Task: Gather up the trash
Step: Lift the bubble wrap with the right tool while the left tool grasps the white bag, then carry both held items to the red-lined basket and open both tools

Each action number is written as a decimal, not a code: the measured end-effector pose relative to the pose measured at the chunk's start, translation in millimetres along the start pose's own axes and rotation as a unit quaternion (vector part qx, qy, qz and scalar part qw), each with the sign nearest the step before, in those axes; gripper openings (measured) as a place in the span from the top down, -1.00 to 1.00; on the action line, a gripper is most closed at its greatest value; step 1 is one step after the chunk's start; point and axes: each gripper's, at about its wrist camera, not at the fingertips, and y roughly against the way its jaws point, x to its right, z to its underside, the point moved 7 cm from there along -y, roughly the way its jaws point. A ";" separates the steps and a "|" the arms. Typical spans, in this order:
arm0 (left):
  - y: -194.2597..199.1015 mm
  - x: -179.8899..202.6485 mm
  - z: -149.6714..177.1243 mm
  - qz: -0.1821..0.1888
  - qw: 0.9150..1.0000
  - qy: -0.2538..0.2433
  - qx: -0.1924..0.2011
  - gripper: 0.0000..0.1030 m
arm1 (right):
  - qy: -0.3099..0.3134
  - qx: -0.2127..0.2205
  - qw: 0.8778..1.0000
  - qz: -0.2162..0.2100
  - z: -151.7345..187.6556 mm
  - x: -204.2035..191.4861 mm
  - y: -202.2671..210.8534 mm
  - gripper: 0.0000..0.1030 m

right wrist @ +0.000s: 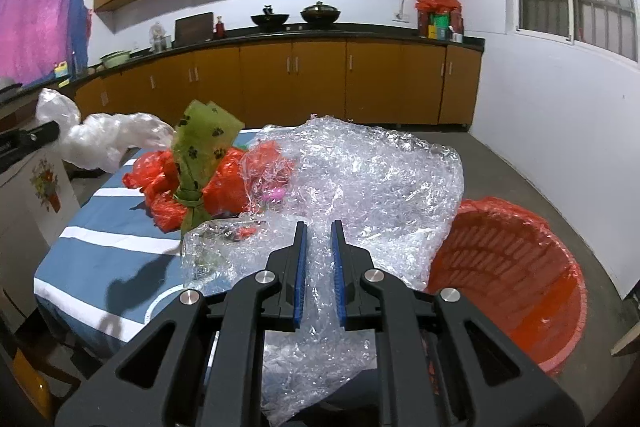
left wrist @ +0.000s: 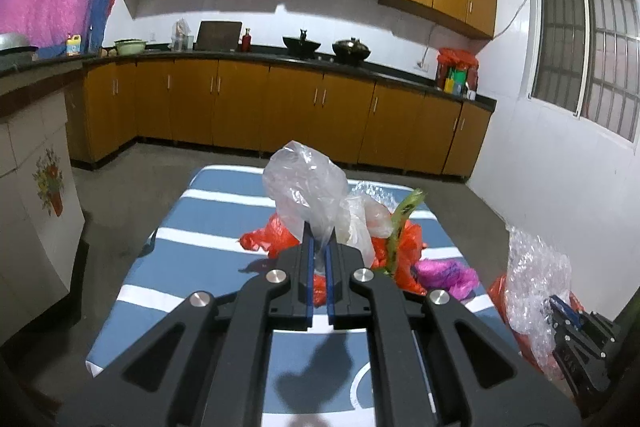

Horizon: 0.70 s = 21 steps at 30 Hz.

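Both grippers clamped on trash above the striped table (left wrist: 208, 227).

Left gripper (left wrist: 319, 247) pinching clear plastic bag (left wrist: 304, 187); right gripper (right wrist: 319, 239) squeezing bubble wrap (right wrist: 360, 179). Beyond, red bags (right wrist: 228, 183) and green wrapper (right wrist: 200, 143) piled on the table; red-lined bin (right wrist: 512, 267) to the right, on the floor.

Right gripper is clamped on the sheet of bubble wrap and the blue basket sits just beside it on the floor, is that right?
Not quite: the basket is red, not blue, as the right wrist view shows. The rest holds: the right gripper is shut on the bubble wrap, with the basket beside it on the floor.
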 end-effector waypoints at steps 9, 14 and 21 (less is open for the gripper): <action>8.4 25.5 -8.6 0.028 1.000 -0.009 0.007 0.88 | -0.014 0.004 1.000 0.024 2.3 24.0 7.5 0.75; 1.7 57.6 -0.9 0.062 0.998 -0.028 -0.006 0.88 | -0.018 0.006 0.999 0.044 4.5 41.8 13.3 0.75; -16.3 107.1 22.8 0.112 0.992 -0.047 -0.034 0.88 | -0.039 0.005 0.996 0.079 7.7 79.8 22.0 0.75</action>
